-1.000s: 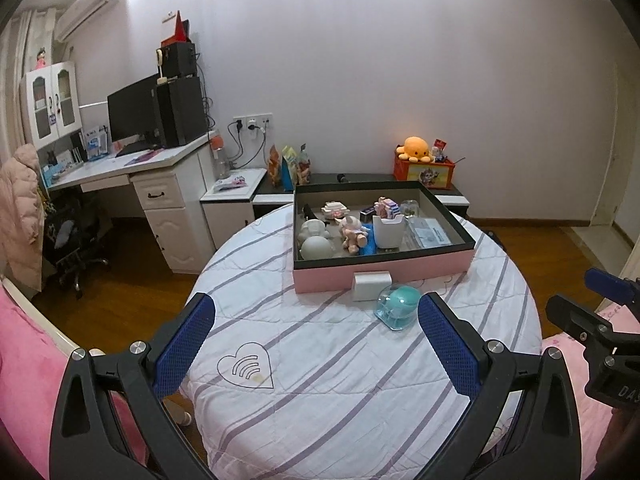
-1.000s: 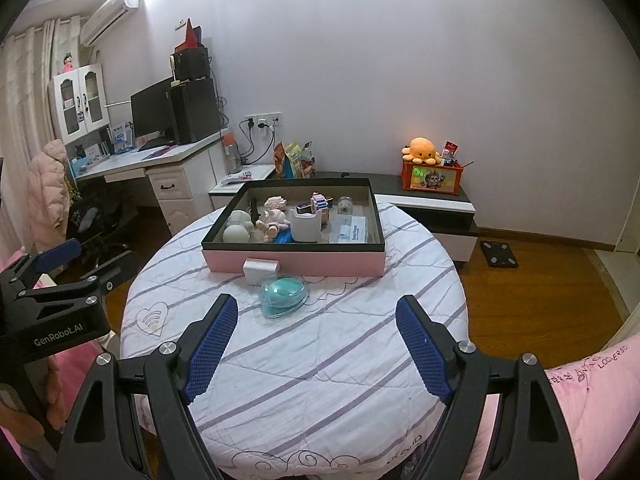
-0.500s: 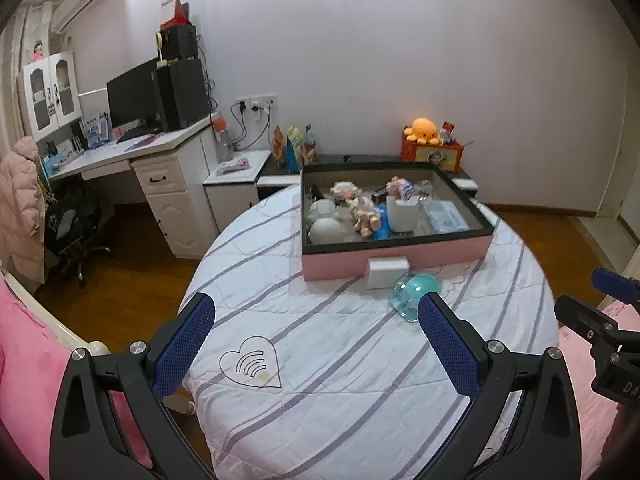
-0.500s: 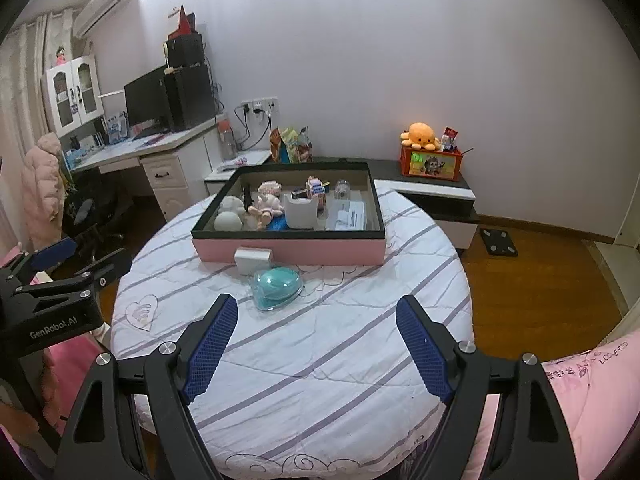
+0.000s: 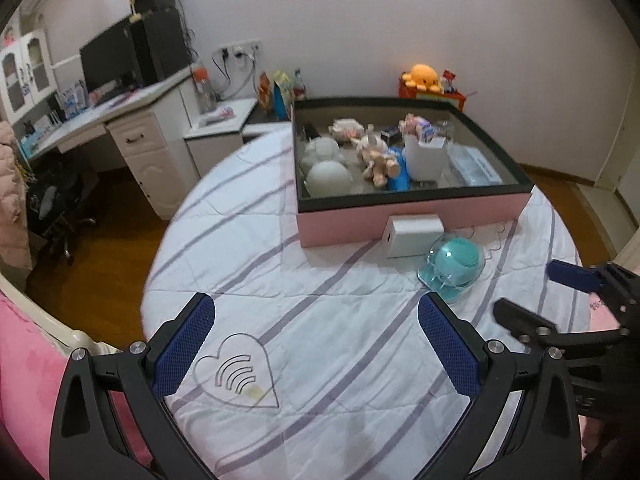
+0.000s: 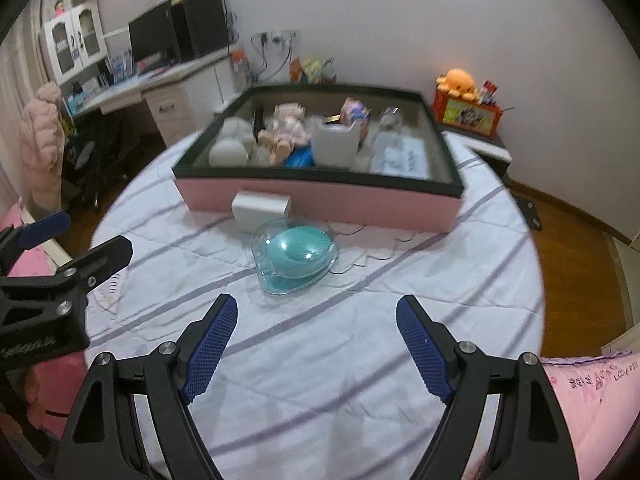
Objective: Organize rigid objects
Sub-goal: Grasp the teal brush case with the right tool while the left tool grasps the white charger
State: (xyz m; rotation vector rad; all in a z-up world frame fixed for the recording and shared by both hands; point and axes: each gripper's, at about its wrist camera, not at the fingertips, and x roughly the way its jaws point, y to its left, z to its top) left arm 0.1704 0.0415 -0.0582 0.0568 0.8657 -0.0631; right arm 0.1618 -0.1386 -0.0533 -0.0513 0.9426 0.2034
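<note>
Both the left gripper (image 5: 316, 350) and the right gripper (image 6: 316, 346) are held spread and empty above the striped round table (image 5: 340, 360). A teal object in a clear case (image 6: 294, 258) lies beside a white box (image 6: 260, 206), against the pink tray (image 6: 320, 200). The tray's contents are blurred; a white cup (image 5: 425, 158) is partly hidden.

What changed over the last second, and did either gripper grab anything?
Both grippers came forward and tipped down toward the round table. The left gripper and right gripper are open and empty; nothing was grabbed. The teal item in its clear case, the white box and the pink tray stayed put.
</note>
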